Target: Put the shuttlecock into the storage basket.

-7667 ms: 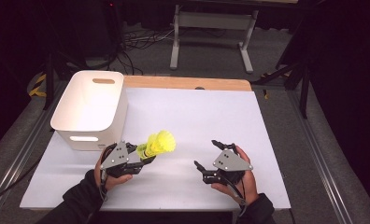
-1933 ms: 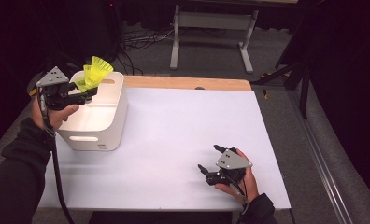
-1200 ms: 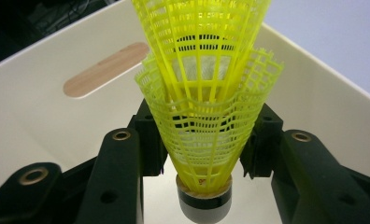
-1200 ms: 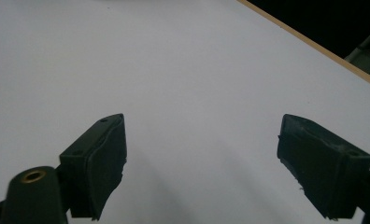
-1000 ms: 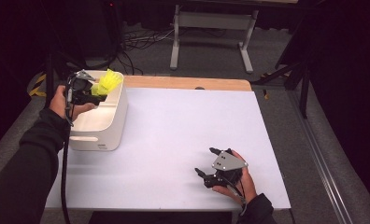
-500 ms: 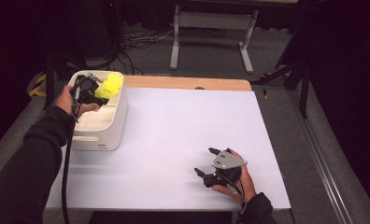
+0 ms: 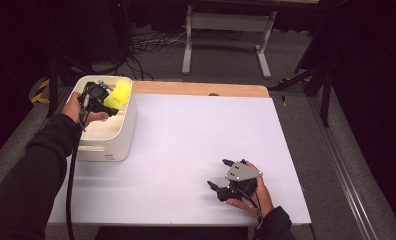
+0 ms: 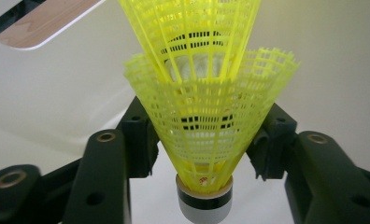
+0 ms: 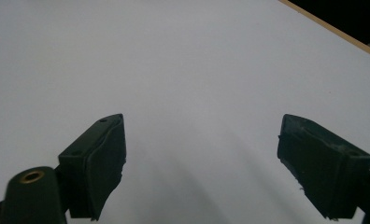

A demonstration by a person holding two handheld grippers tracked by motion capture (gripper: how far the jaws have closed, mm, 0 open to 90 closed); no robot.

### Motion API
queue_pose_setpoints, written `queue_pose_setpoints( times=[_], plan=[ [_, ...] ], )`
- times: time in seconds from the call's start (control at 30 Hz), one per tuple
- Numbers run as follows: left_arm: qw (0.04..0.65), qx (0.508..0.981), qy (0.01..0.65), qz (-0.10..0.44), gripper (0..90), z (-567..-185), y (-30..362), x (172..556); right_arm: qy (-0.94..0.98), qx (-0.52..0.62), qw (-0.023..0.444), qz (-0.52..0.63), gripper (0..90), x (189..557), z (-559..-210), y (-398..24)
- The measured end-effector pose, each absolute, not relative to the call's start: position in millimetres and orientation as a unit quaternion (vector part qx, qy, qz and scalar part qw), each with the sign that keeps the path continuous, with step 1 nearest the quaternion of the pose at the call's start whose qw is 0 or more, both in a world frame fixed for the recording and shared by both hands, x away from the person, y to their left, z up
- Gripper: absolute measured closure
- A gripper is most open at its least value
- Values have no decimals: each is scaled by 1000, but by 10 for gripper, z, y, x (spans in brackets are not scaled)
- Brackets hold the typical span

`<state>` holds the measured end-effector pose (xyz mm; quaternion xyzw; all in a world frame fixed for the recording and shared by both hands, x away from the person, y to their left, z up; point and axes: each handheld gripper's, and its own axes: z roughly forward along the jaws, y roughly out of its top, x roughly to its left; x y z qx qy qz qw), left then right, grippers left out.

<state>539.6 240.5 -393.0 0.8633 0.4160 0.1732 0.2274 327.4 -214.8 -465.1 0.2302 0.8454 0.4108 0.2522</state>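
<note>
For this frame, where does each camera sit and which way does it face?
High view: above the person's side, facing forward and down on the table; forearms, both hands.
Left gripper view: on the left tongs, inside the white bin, facing the yellow shuttlecocks; black jaws.
Right gripper view: on the right tongs, open, facing bare tabletop; jaws.
Shared: high and left views both show shuttlecocks and bin.

Your left claw (image 7: 107,101) is above the white bin (image 7: 117,145) at the far left of the bench (image 7: 186,140), with the yellow shuttlecocks (image 7: 119,93) at its tips, over the bin's inside. Your right claw (image 7: 220,175) rests on the bench near you, well apart, with its jaws spread.
</note>
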Motion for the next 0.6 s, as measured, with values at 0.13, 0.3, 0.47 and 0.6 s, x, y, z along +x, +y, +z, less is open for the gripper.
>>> queue_pose_setpoints(
  times=[0.13, 0.3, 0.47, 0.6],
  plan=[
    [226, 865, 416, 168, 398, -3932, 2396, 5397, 845, 233, 252, 410, 159, 3280, -4654, -2152],
    [225, 864, 418, 169, 331, -3934, 2394, 5392, 844, 233, 253, 412, 159, 3279, -4648, -2155],
    [226, 865, 414, 168, 270, -3929, 2390, 5386, 843, 233, 254, 412, 158, 3278, -4645, -2155],
    [238, 870, 396, 176, 238, -3875, 2381, 5342, 841, 233, 258, 414, 157, 3271, -4629, -2160]
  ],
)
